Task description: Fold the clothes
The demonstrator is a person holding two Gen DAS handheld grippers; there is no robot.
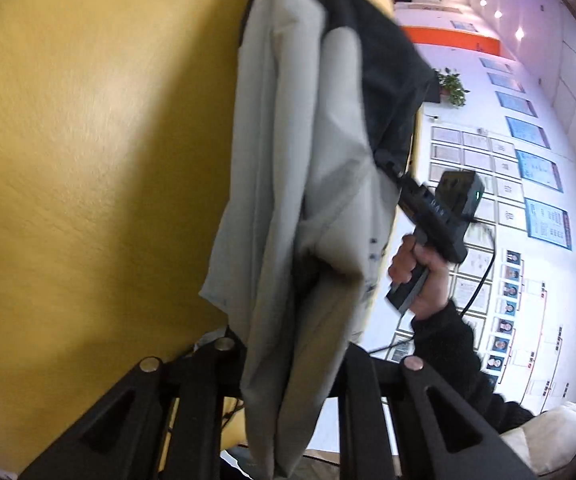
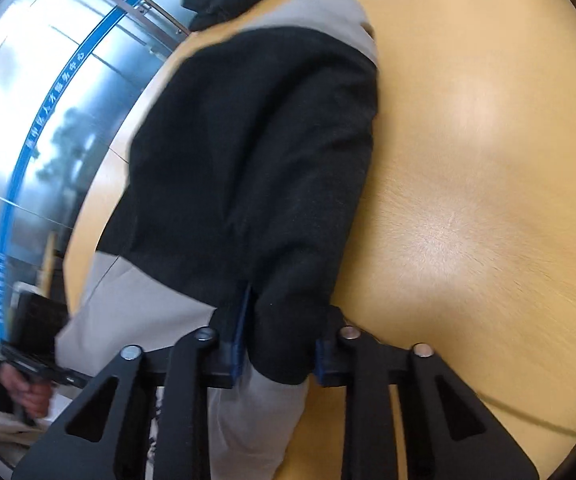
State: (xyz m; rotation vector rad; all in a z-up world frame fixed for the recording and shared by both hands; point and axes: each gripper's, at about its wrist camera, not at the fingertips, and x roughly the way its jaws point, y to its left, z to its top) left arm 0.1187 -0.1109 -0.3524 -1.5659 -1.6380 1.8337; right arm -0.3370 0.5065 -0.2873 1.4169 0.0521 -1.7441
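A grey and black garment hangs bunched between my two grippers above the yellow table. My left gripper is shut on its grey cloth, which covers the fingertips. The right gripper, held in a hand, grips the garment's black part at its far side. In the right wrist view my right gripper is shut on the black part of the garment, with grey cloth below and to the left. The left gripper's body shows at the lower left edge, its fingers hidden.
The yellow table fills the background of both views. A wall with framed pictures and plants lies beyond it. Glass with a blue stripe stands past the table edge. A cream-coloured cloth lies at the lower right.
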